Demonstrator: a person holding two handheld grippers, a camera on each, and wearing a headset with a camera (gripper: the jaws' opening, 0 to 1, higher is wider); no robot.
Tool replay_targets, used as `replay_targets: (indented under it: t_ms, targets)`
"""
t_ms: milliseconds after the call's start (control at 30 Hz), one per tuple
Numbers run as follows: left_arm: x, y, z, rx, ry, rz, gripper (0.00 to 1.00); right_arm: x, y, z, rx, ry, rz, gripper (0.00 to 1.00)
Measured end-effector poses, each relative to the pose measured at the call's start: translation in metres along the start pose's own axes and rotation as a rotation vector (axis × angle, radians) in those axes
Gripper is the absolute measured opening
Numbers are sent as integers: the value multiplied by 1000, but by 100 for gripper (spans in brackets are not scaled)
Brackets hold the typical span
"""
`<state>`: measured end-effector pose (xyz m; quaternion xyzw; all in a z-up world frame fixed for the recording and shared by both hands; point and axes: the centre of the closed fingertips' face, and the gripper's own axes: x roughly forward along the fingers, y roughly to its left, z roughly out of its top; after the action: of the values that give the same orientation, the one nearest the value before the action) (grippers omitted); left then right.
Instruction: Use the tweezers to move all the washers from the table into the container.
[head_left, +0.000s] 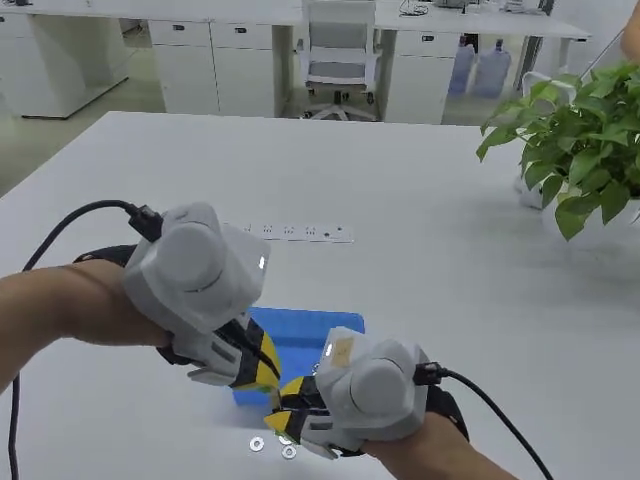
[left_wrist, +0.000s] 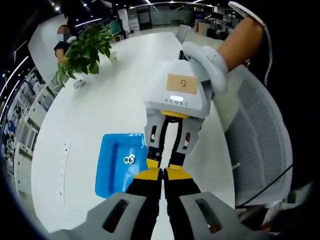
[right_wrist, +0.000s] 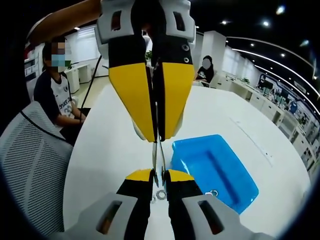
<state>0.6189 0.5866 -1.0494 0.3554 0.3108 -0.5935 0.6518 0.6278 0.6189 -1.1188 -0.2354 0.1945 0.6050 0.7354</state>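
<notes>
On the grey body of your right gripper (left_wrist: 165, 161), the left gripper view shows the letters "KENSE" in small print. Above them is a tan paper sticker (left_wrist: 181, 83) with a hand-drawn mark that is too scrawly to read. Your left gripper (right_wrist: 157, 136) has its yellow pads pressed together on the thin silver metal tweezers (right_wrist: 158, 155). In the right gripper view the tweezers hang down from that gripper. Your right gripper (right_wrist: 160, 176) has its yellow tips closed in on the two thin arms of the tweezers, low down near the points. In the head view the two grippers meet nose to nose, the left gripper (head_left: 258, 368) above the right gripper (head_left: 290, 398). Their big grey bodies hide the tweezers and cover part of the shallow blue plastic container (head_left: 310, 330). In the left gripper view the tweezers are too thin to make out. Some small round silver metal washers (head_left: 257, 443) lie on the table just in front of the container, and one (right_wrist: 161, 194) sits right under the tweezer points. Two more washers (left_wrist: 129, 160) lie touching each other inside the container (left_wrist: 112, 170). The flat white table (head_left: 450, 250) is wide, with a white power strip (head_left: 290, 232) lying past the container. A green leafy plant (head_left: 580, 140) stands at the table's far right. Behind the table are white desks, a grey office chair (head_left: 340, 50) and blue water bottles (head_left: 480, 65). A grey mesh chair (right_wrist: 35, 165) stands next to the table, and a person (right_wrist: 52, 95) sits past it.
</notes>
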Motion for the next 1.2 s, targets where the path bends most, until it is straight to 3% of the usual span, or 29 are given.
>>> replay_targets:
  t_ms: [600, 1200]
  targets:
    - [20, -17, -10, -15, 7, -30, 5, 5, 17, -24, 20, 38, 18, 12]
    - [32, -13, -16, -18, 29, -38, 5, 10, 14, -36, 54, 45, 20, 12]
